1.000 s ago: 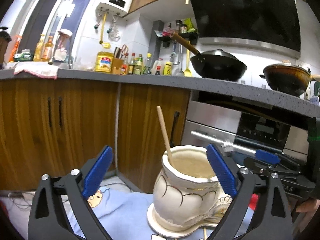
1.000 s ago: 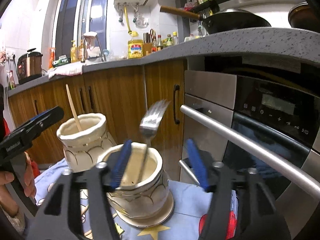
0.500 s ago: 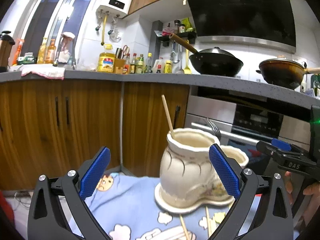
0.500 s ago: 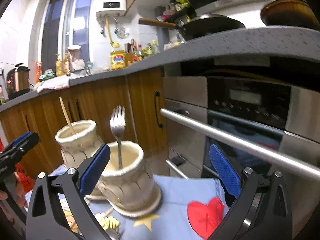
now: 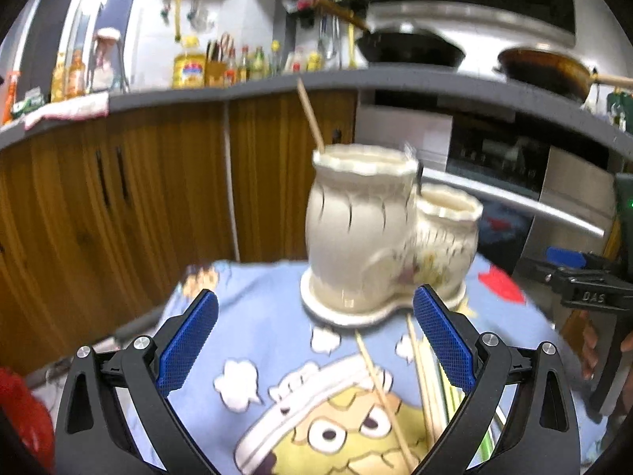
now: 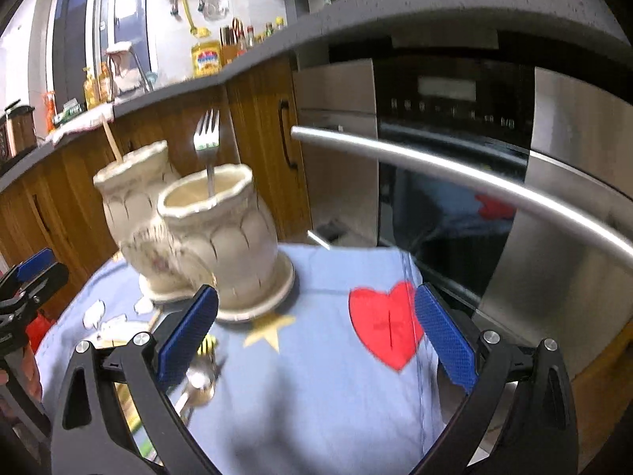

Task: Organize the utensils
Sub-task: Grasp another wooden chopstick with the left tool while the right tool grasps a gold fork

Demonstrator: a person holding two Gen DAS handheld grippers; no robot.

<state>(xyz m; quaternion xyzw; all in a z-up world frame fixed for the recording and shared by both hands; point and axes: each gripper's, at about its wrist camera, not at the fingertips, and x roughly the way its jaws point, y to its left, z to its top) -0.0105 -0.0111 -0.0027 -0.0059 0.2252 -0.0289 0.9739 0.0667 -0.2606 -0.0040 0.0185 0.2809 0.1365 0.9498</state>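
A cream ceramic double-pot holder (image 5: 379, 237) stands on a blue cartoon cloth (image 5: 277, 340); it also shows in the right wrist view (image 6: 213, 237). A wooden chopstick (image 5: 310, 118) stands in the taller pot, and a metal fork (image 6: 207, 146) stands in the shorter pot. Loose chopsticks (image 5: 399, 388) lie on the cloth in front of the holder, and a spoon (image 6: 196, 386) lies by the right gripper's left finger. My left gripper (image 5: 314, 344) is open and empty, short of the holder. My right gripper (image 6: 314, 344) is open and empty over the cloth.
Wooden cabinets (image 5: 118, 206) and a grey counter (image 5: 277, 87) with bottles stand behind. An oven with a steel handle (image 6: 455, 174) is close on the right. The cloth has a red heart (image 6: 389, 326).
Both grippers have pulled back and up from the holder, so more of the cloth and the loose chopsticks show. The right gripper's jaws stand wider than a second ago.
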